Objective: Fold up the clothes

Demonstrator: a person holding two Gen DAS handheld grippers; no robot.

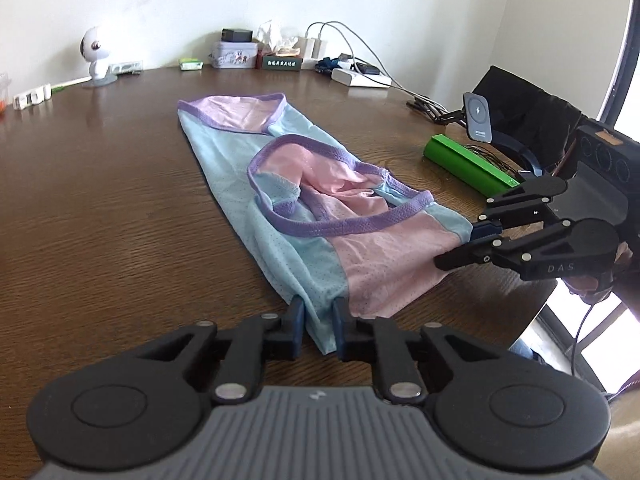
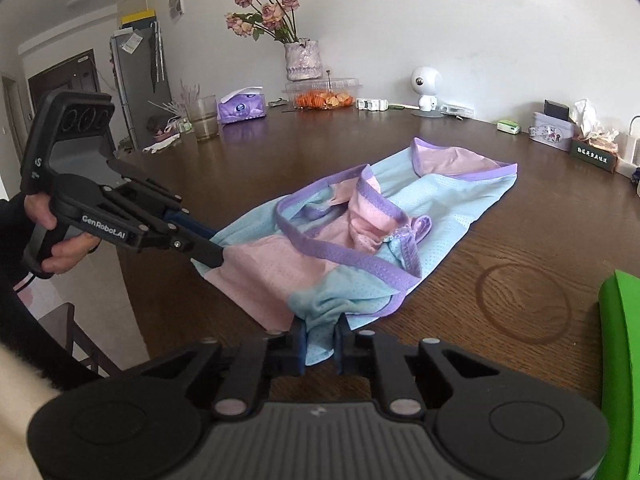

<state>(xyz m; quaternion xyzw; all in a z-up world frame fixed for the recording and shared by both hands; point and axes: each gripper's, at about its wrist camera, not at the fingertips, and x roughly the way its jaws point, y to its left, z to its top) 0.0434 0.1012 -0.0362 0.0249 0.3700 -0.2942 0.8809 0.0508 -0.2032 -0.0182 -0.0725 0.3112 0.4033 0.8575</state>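
Observation:
A light blue and pink mesh garment with purple trim [image 1: 280, 184] lies lengthwise on the brown wooden table [image 1: 100, 200], partly folded, a purple-edged opening bunched on top. My left gripper [image 1: 318, 328] is shut on the garment's near blue corner. My right gripper [image 1: 466, 240] comes in from the right and grips the garment's pink and blue edge. In the right wrist view the garment [image 2: 360, 232] stretches away, my right gripper [image 2: 320, 344] is shut on its bunched blue corner, and my left gripper [image 2: 218, 248] pinches the far left corner.
A green box [image 1: 468, 162], a phone stand [image 1: 478, 118] and cables sit at the right. A tin [image 1: 234, 55], chargers and a white robot toy [image 1: 96, 56] line the far edge. A vase of flowers [image 2: 303, 60], tissues [image 2: 242, 108], a glass [image 2: 206, 118] and a fruit box [image 2: 324, 94] stand at the back.

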